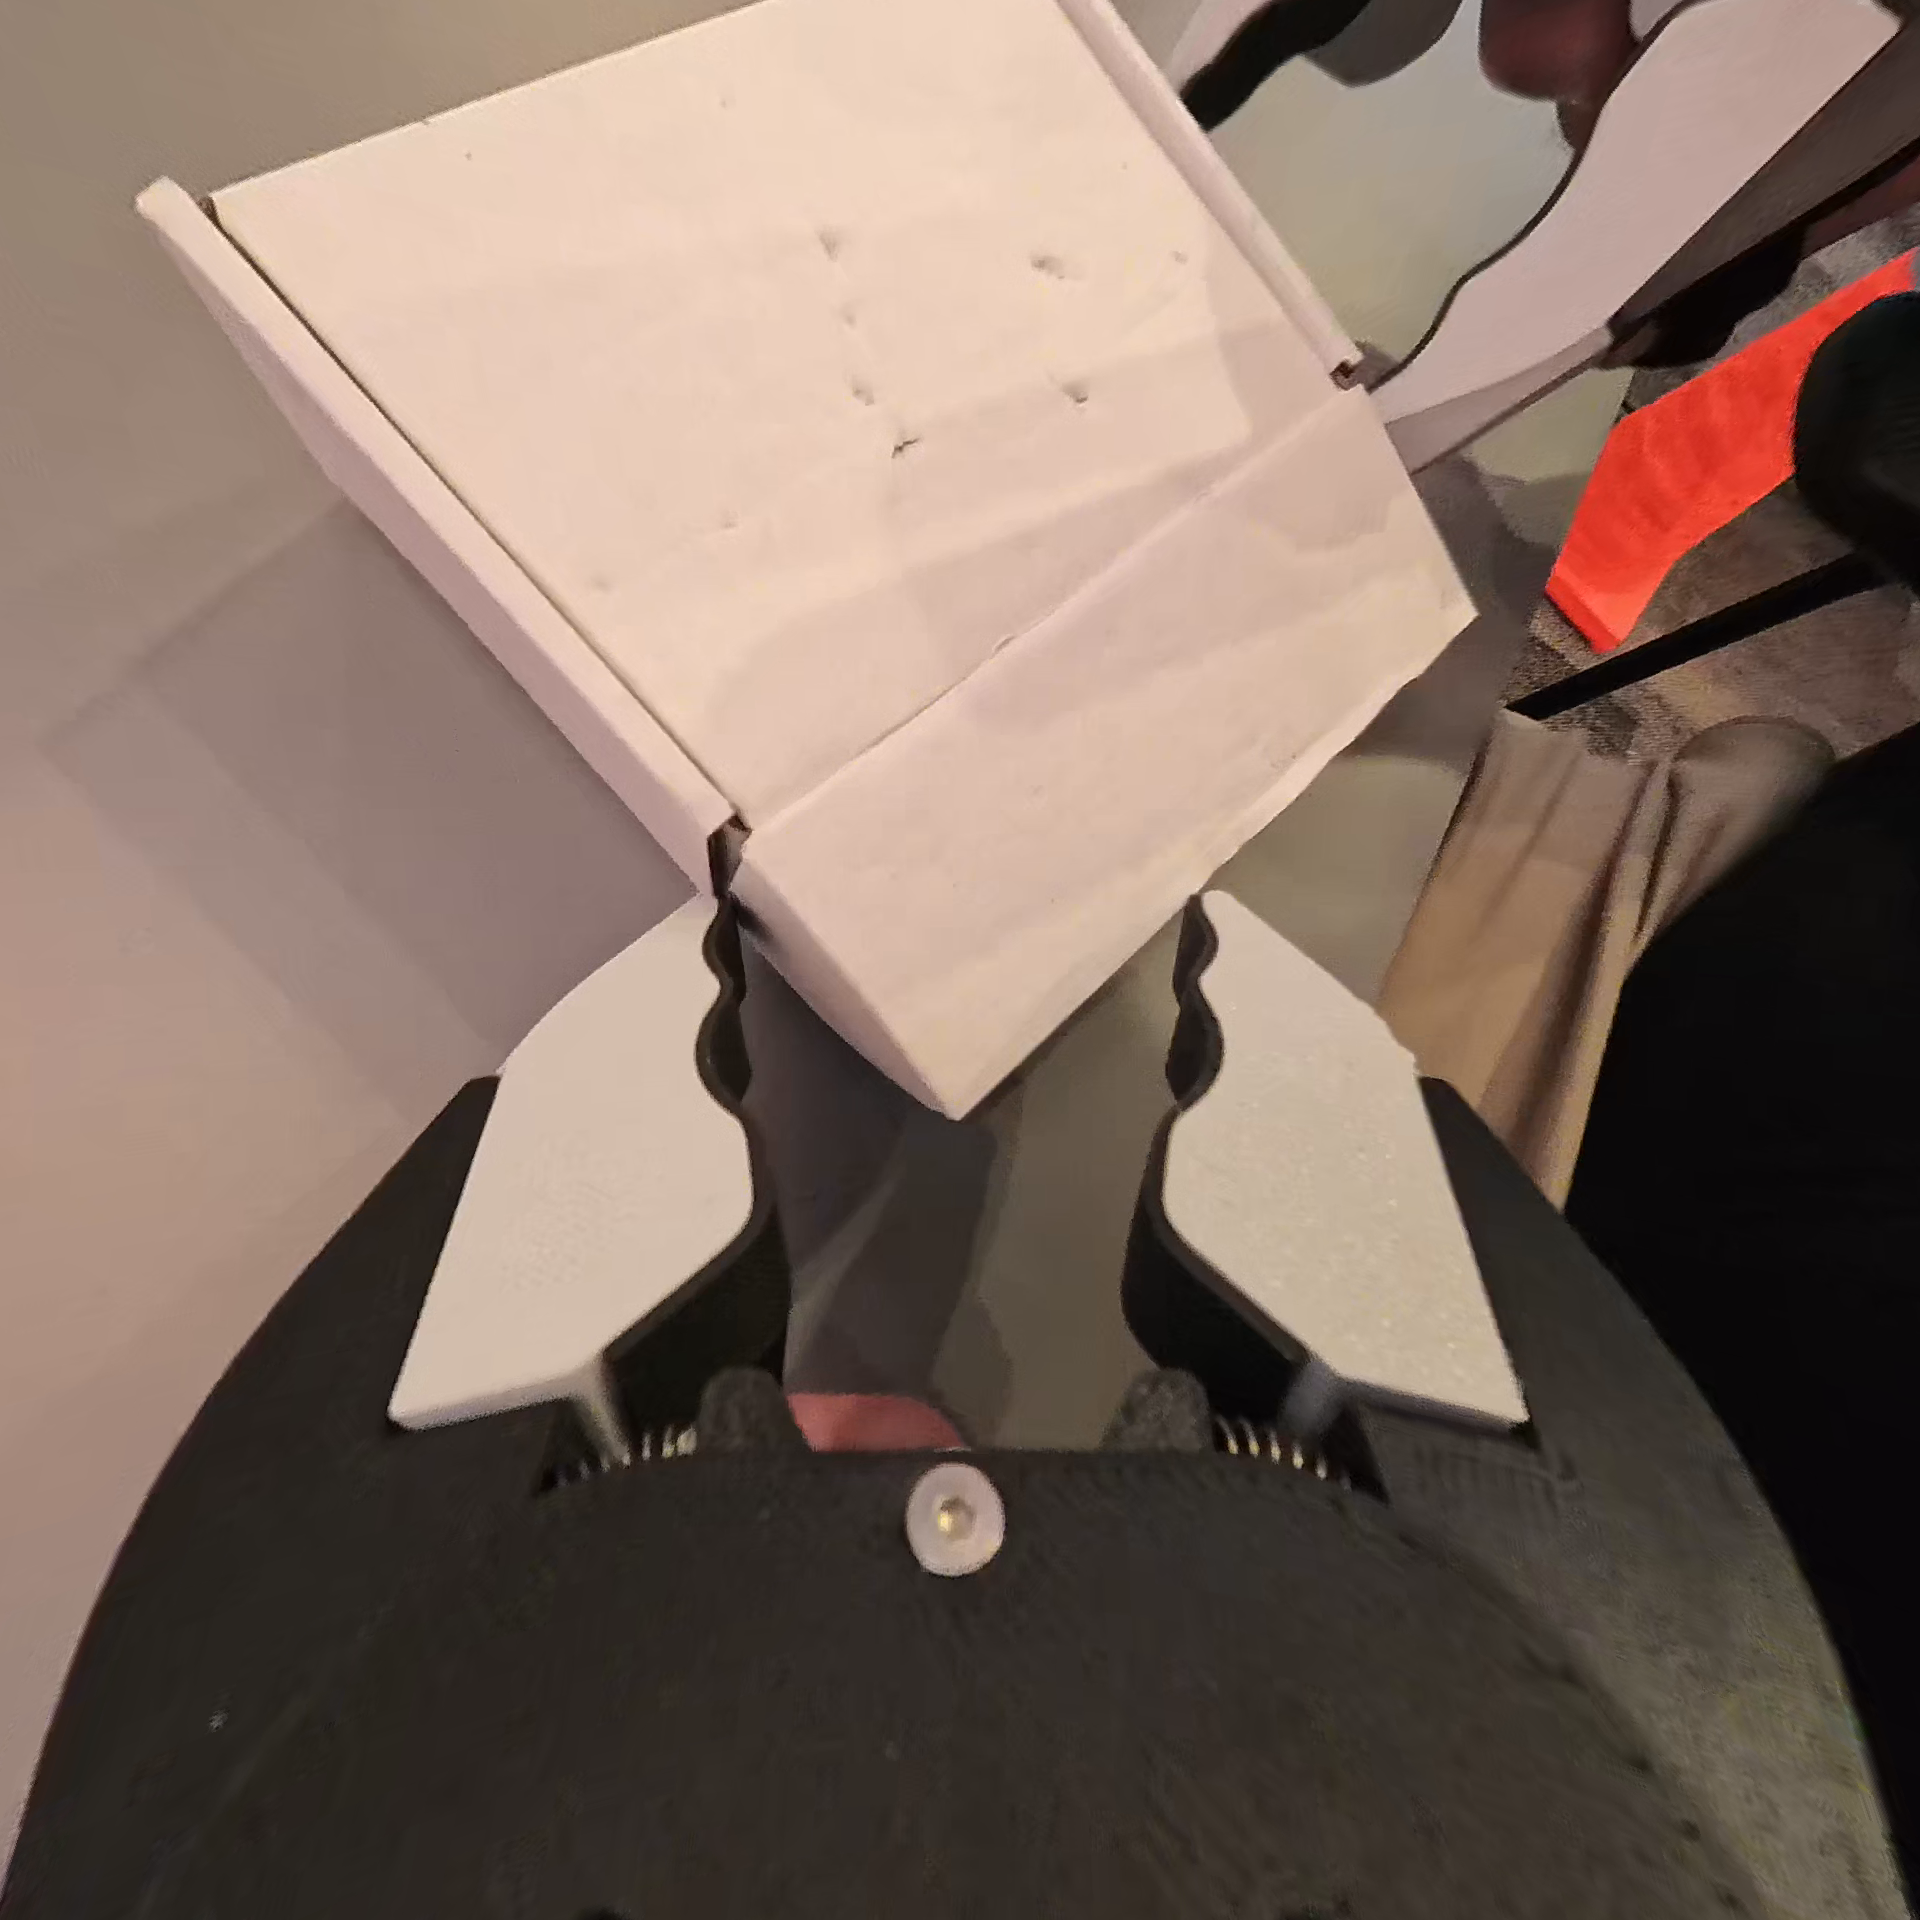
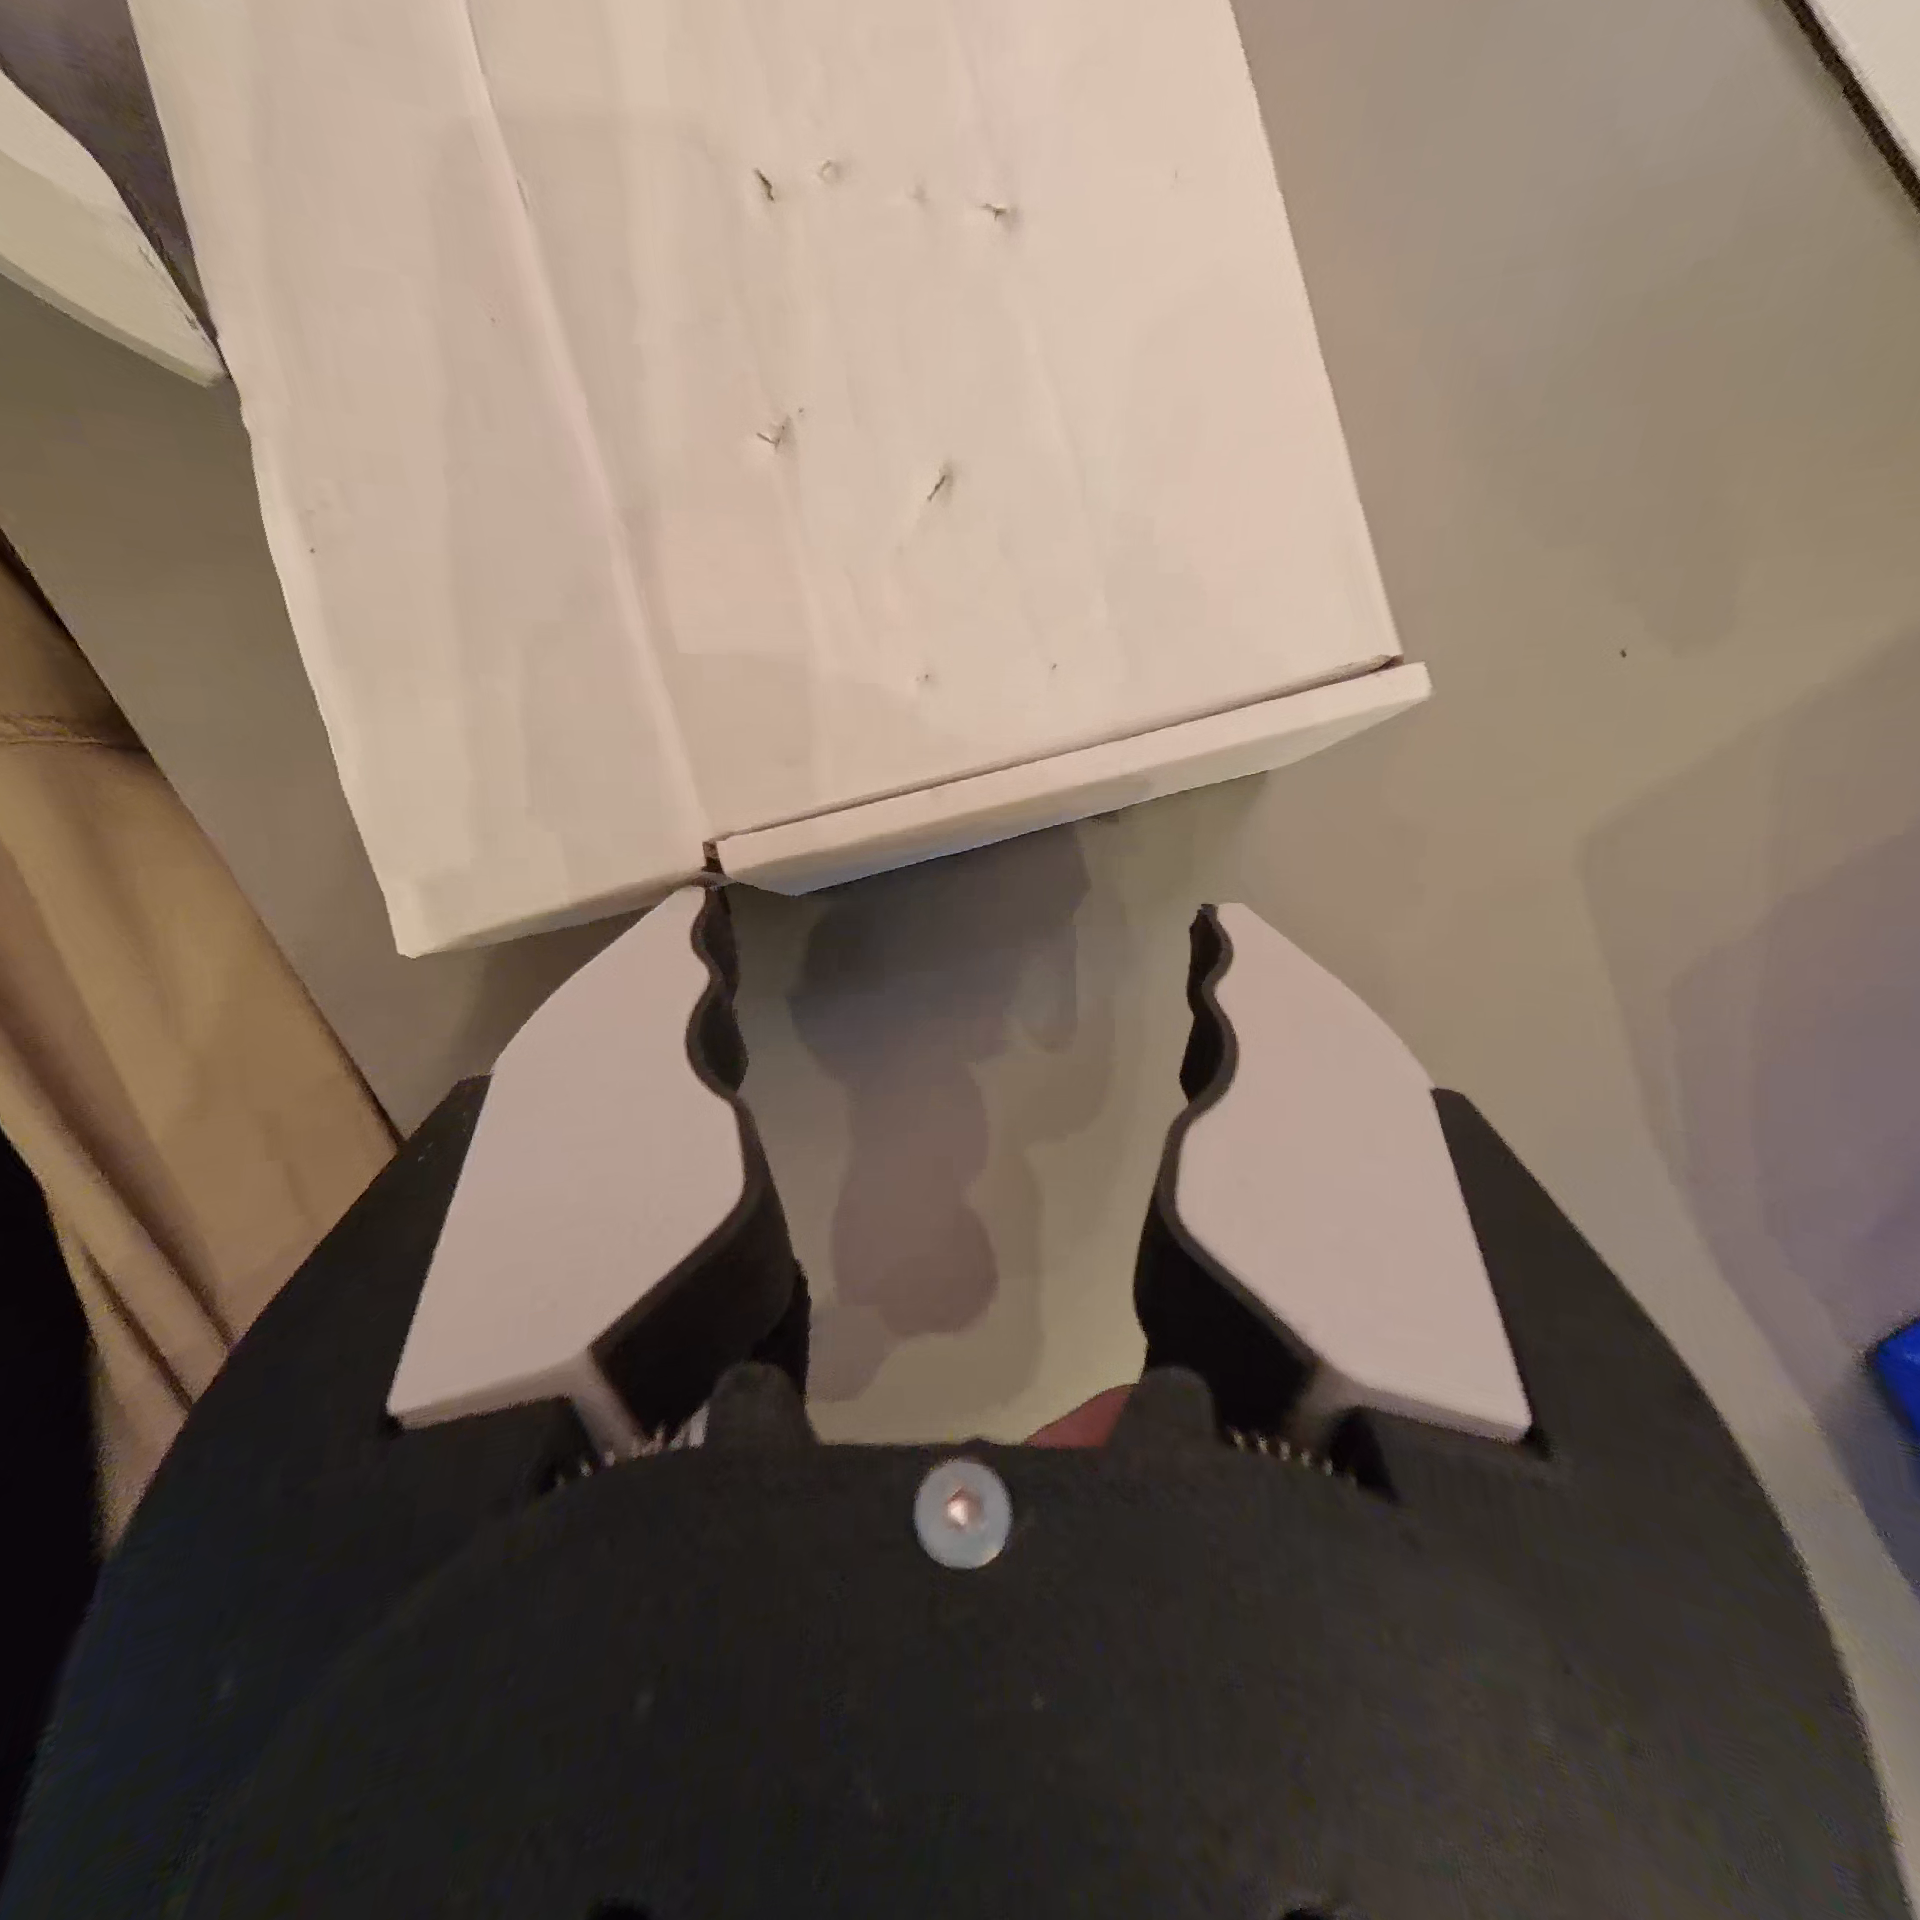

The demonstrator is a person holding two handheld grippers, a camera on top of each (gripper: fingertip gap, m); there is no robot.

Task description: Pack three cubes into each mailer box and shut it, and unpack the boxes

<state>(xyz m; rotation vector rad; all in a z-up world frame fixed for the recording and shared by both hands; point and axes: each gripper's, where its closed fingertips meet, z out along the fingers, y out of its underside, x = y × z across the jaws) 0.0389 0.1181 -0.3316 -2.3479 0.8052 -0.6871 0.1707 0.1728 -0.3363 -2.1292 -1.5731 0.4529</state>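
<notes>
A white mailer box (image 1: 790, 436) lies shut on the grey table, its lid marked with small dents. In the left wrist view its front flap (image 1: 1049, 831) hangs toward me and its corner reaches into the gap of my left gripper (image 1: 956, 914), which is open. The left fingertip (image 1: 717, 925) is at the flap's fold. In the right wrist view the box (image 2: 831, 416) fills the upper part, and my right gripper (image 2: 956, 909) is open just short of its side edge. Its left fingertip (image 2: 701, 914) is at the box corner. No cubes inside are visible.
An orange-red object (image 1: 1704, 478) lies at the right of the left wrist view, with beige cloth (image 1: 1558, 914) below it. The other gripper's white fingers (image 1: 1725, 135) show at top right. A blue object (image 2: 1896, 1382) sits at the right edge. A white edge (image 2: 1870, 62) shows top right. My right tips are roughly 20 cm from the blue object (image 2: 1896, 1382).
</notes>
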